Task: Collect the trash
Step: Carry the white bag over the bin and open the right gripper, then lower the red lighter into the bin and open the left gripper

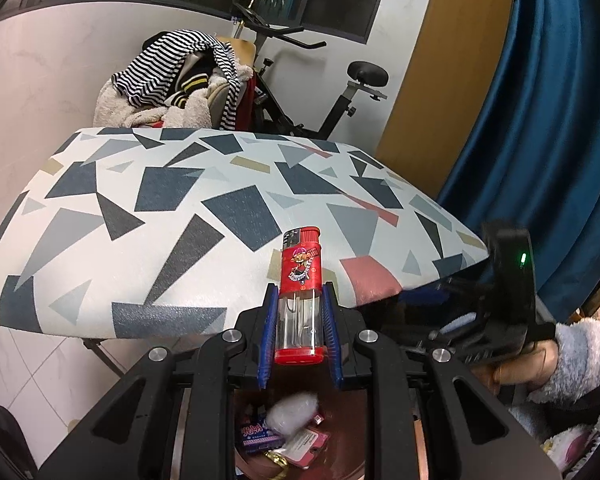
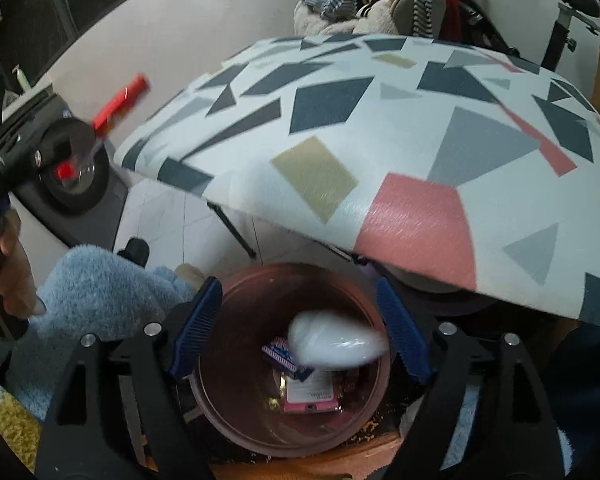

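My left gripper is shut on a red and clear lighter, held upright above the brown trash bin; the lighter also shows blurred in the right wrist view. My right gripper is open over the round brown bin. A blurred white crumpled wad is in mid-air or resting just inside the bin, below the open fingers. The bin holds a pink packet, a purple wrapper and other scraps. The white wad also shows in the left wrist view.
A table with a geometric patterned cloth stands just behind the bin, its edge overhanging it. A chair piled with clothes and an exercise bike stand behind. A blue curtain hangs at right.
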`<state>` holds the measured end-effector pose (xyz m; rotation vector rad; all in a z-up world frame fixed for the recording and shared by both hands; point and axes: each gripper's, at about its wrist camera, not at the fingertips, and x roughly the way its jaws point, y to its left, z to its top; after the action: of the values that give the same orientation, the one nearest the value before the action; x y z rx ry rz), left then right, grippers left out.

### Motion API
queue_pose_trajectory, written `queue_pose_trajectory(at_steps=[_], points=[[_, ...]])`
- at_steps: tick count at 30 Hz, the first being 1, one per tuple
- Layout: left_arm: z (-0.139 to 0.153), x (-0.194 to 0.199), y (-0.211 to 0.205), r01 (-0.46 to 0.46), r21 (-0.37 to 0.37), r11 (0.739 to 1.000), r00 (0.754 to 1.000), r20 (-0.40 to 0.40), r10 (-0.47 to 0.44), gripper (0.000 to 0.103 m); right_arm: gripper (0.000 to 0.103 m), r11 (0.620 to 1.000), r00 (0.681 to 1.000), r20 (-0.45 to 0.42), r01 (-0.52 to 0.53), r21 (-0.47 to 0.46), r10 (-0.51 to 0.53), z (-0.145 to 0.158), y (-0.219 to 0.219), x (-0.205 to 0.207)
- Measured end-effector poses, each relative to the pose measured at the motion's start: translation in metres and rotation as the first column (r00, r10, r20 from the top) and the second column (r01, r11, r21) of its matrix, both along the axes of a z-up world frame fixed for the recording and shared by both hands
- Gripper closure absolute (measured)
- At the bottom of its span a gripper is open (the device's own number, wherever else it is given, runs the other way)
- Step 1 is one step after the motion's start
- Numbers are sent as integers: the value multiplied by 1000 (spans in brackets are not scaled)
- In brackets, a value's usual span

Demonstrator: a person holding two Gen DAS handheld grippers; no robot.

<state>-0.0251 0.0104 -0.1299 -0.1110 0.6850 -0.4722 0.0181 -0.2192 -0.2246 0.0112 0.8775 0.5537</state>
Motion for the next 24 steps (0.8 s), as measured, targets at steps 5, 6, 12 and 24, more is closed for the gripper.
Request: queue_pose_trajectory(at_steps=[5, 6, 12, 24], points=[[-11, -1, -10, 37, 29, 999, 999, -18, -37, 81, 6, 999, 996, 72, 50, 1, -49, 11, -9, 2], [-15, -2, -13, 48, 37, 998, 999, -26, -47, 81, 6, 998, 995, 84, 59, -4, -59, 12, -11, 4], [-39, -4, -29, 100, 66, 993, 992, -79, -95, 81, 6, 994, 990, 99, 104, -23, -101, 8, -19, 12], [-81, -2, -45, 150, 107, 983, 975, -181, -129, 81, 6, 993, 989, 84, 119, 0, -118, 5, -30, 18]])
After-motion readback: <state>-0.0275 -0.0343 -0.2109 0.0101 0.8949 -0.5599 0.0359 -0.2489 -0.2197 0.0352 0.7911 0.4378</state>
